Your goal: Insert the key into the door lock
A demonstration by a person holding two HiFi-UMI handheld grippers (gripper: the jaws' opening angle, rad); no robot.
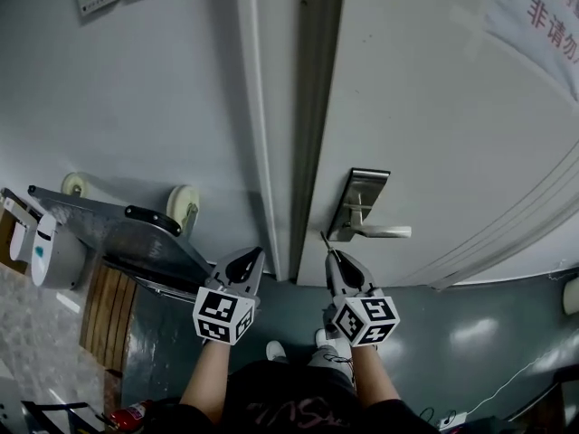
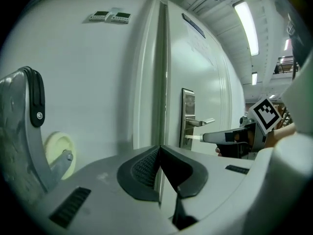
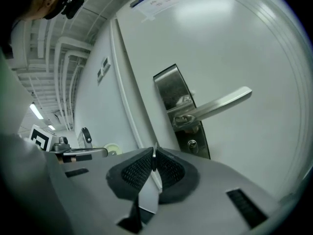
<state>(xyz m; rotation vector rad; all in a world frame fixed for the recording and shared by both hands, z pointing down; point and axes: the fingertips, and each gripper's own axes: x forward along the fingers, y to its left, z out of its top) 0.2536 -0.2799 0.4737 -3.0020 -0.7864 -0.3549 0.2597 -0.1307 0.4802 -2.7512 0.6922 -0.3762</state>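
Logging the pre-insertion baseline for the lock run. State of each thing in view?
door: closed
lever handle: level, not pressed
keyhole: empty, no key in it
key: clamped in the right gripper, tip short of the lock
right gripper: shut on the key
left gripper: shut, holding nothing, clear of the door

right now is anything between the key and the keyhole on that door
Nothing visible does: only open air lies between the key in the right hand-held gripper and the keyhole below the lever handle.
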